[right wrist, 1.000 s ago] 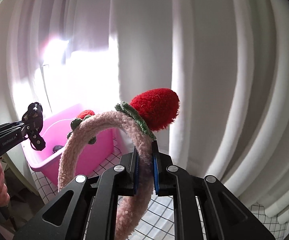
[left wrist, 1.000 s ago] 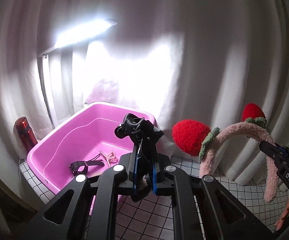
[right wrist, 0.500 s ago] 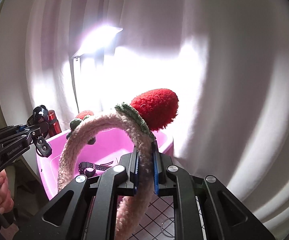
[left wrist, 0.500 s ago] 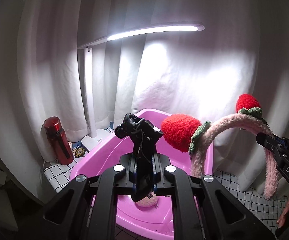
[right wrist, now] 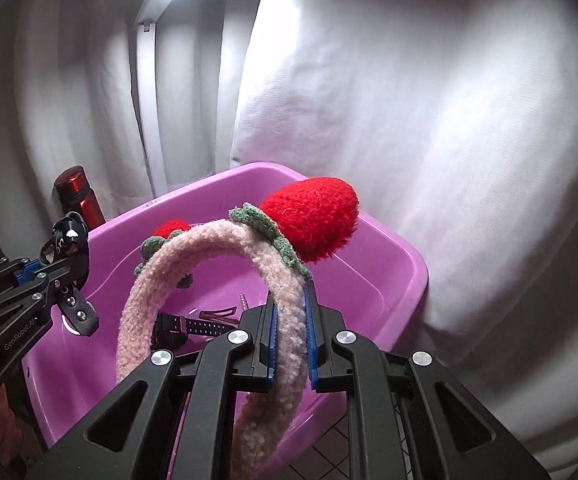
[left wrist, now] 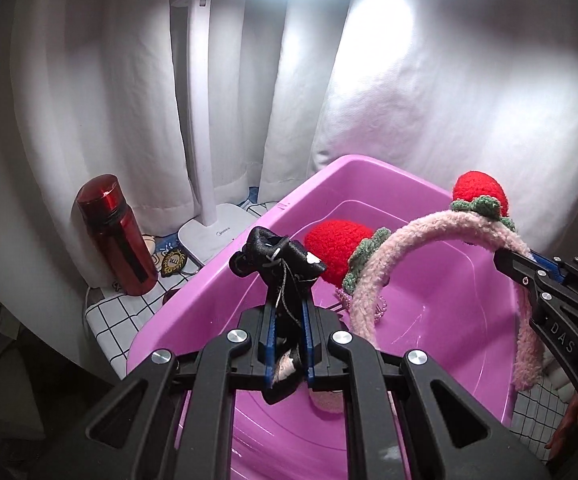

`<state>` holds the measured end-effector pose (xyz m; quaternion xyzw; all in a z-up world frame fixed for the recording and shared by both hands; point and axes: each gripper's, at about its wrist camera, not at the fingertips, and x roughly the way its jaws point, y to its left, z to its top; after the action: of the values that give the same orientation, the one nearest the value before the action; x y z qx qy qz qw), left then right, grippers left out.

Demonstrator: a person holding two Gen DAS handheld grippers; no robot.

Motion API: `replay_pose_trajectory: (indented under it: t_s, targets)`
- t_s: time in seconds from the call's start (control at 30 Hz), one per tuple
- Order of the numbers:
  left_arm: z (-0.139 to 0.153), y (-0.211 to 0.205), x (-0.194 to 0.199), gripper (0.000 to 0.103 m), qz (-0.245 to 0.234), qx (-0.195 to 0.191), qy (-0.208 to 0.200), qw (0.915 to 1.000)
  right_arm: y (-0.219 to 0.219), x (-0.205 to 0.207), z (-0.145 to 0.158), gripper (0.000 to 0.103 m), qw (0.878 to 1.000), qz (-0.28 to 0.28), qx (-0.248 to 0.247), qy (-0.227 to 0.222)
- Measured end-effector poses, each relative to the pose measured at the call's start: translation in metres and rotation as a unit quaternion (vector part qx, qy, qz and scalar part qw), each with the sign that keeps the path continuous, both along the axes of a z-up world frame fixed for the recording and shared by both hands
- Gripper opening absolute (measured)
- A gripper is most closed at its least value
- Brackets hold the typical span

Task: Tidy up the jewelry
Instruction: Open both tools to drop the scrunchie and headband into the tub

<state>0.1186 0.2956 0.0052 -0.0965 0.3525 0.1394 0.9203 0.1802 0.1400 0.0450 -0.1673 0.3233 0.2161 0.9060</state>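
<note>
My left gripper (left wrist: 287, 316) is shut on a black bow hair accessory (left wrist: 275, 260) and holds it above the pink plastic tub (left wrist: 369, 168). My right gripper (right wrist: 291, 320) is shut on a fluffy pink headband (right wrist: 193, 248) with two red strawberries (right wrist: 313, 220), also held over the tub (right wrist: 413, 264). The headband shows in the left wrist view (left wrist: 409, 236) too, with the right gripper (left wrist: 525, 268) on its right side. The left gripper shows at the left of the right wrist view (right wrist: 69, 264). A black watch (right wrist: 185, 326) and a hair clip (right wrist: 217, 314) lie on the tub floor.
A red bottle (left wrist: 115, 236) and a white desk lamp (left wrist: 205, 120) stand left of the tub on a checked cloth (left wrist: 121, 312). White curtains hang close behind. A beaded pink piece (left wrist: 343, 298) lies in the tub.
Both grippers have moved forward and down over the tub with their items still held. The tub now fills more of both views.
</note>
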Motion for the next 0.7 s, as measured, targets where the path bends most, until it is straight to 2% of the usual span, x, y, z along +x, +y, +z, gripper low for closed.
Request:
replay_pose_trajectory:
  t_s: [0.17,0.37,0.43,0.47,0.5,0.53,0.57,0.6,0.7]
  targets:
    - [-0.012,0.005,0.007,0.012,0.01,0.0,0.025,0.9996,0.015,0.016,-0.016,0.011,1.0,-0.004,-0.023,0.018]
    - [-0.02,0.011,0.013,0.026,0.013,-0.004,0.046,0.9988,0.021,0.026,-0.029,0.013,0.999,-0.012,-0.034,0.034]
    - [-0.021,0.012,0.013,0.045,0.013,-0.005,0.048,0.9988,0.022,0.026,-0.029,0.018,0.998,-0.015,-0.037,0.038]
    - [-0.021,0.012,0.012,0.052,0.015,-0.005,0.047,0.9988,0.022,0.027,-0.029,0.031,0.998,-0.017,-0.037,0.041]
    - [-0.019,0.012,0.01,0.066,0.018,-0.003,0.044,0.9989,0.021,0.026,-0.028,0.039,0.998,-0.019,-0.036,0.041]
    - [-0.017,0.012,0.008,0.081,0.02,-0.001,0.038,0.9991,0.022,0.025,-0.028,0.051,0.998,-0.021,-0.037,0.038]
    - [-0.015,0.011,0.007,0.085,0.023,0.002,0.033,0.9992,0.022,0.024,-0.027,0.059,0.998,-0.023,-0.042,0.033]
    - [-0.013,0.011,0.005,0.091,0.024,0.003,0.028,0.9993,0.022,0.023,-0.026,0.06,0.998,-0.024,-0.045,0.027]
    - [-0.01,0.01,0.002,0.095,0.031,0.01,0.028,0.9991,0.021,0.019,-0.019,0.064,0.998,-0.03,-0.045,0.009]
